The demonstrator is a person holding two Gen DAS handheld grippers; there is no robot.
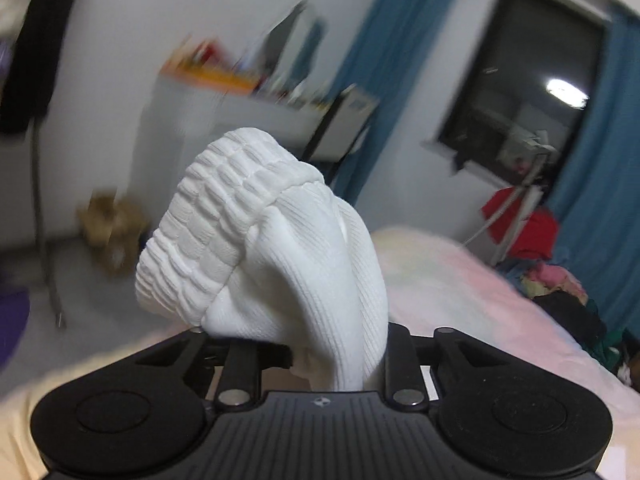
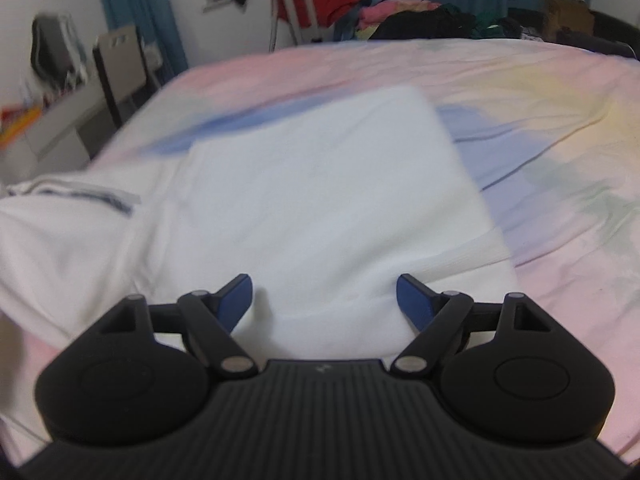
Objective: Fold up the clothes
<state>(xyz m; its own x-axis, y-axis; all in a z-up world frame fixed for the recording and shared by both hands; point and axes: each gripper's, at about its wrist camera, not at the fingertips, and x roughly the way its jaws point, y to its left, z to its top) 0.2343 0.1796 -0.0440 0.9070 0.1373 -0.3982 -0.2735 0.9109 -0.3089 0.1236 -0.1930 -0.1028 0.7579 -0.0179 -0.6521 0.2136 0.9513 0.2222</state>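
Left claw: my left gripper [image 1: 320, 360] is pinching a bunch of white ribbed fabric [image 1: 276, 248]; the cloth hides my fingertips, so I see only the black linkage pulled in around it.
White ribbed fabric: it rises from between my left fingers, lifted clear of the bed [image 1: 460, 280], and its gathered cuff [image 1: 216, 224] with thick elastic ridges folds over toward the left.
Right claw: my right gripper [image 2: 324, 300] is spread wide, with the two blue pads [image 2: 236, 300] well apart and nothing between them.
White garment: it [image 2: 320, 200] lies flat on the pastel bedsheet [image 2: 540, 120] straight ahead of my right claw; its far part looks like a squared-off folded panel, though blur softens the edges.
Garment's left side: a loose part [image 2: 60, 232] bunches up at the left, with a dark striped trim [image 2: 92, 196] showing.
Contact on the right: I cannot tell whether my right pads touch the cloth or hang just above it.
Surroundings: a clothes heap [image 2: 400, 16] sits beyond the far edge of the bed, near blue curtains [image 1: 592, 220] and a dark window [image 1: 520, 88].
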